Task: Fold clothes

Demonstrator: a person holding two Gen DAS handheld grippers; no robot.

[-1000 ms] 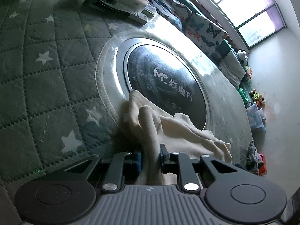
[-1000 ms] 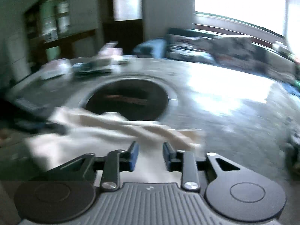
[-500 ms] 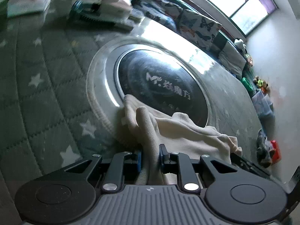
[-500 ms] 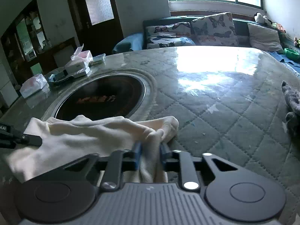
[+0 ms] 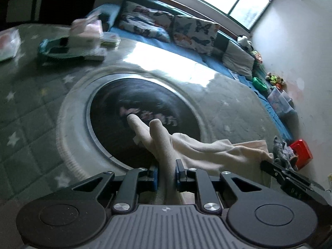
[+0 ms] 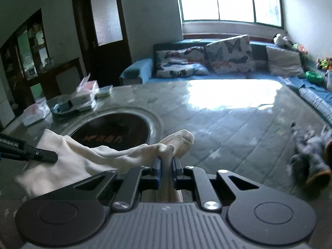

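Inspector: Position of the garment?

Observer: The cream garment (image 5: 199, 147) is lifted off the quilted tabletop (image 5: 29, 124), strung between the two tools over the near edge of the round black inset (image 5: 132, 108). It sags in the middle.

Inspector: Left tool?

Observer: The left tool (image 5: 166, 173) is clamped on a bunched fold of the cloth; two rounded lobes of fabric stick out past its fingers (image 5: 153, 175). Seen from the right side, its black tip (image 6: 44, 155) meets the cloth's left end.

Inspector: Right tool?

Observer: The right tool (image 6: 166, 166) is clamped on the other end, with a knot of fabric (image 6: 180, 140) bulging just ahead of its blue pads (image 6: 157, 167).

Inspector: Anything else on the surface?

Observer: A grey garment (image 6: 311, 145) lies crumpled well to the right. At the far left sit a teal tray (image 6: 62, 108), white boxes (image 6: 85, 98) and a clear packet (image 6: 35, 112). Butterfly-print cushions (image 6: 228, 56) line the blue sofa (image 6: 137, 70) beyond, under the window (image 6: 228, 0). The inset's lettering is blurred.
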